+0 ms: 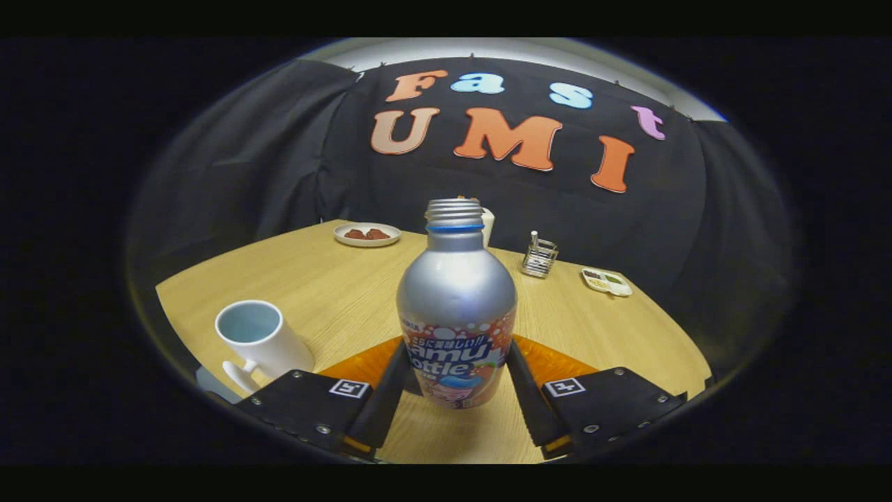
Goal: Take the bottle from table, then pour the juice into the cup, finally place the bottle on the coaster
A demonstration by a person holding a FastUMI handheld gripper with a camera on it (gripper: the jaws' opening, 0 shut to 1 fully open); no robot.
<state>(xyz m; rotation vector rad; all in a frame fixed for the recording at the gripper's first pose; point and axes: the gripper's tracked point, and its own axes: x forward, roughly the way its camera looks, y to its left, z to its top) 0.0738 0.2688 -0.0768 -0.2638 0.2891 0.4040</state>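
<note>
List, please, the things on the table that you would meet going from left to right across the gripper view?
White cup → plate of food → bottle, held between the fingers of the gripper → wire holder → small white tray.

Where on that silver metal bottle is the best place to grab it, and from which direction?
Grip the silver metal bottle low on its wide labelled body, coming in level from the front, one finger on each side. It stands upright, its sides are round and even there, and the neck narrows above. The gripper already flanks that part.
</note>
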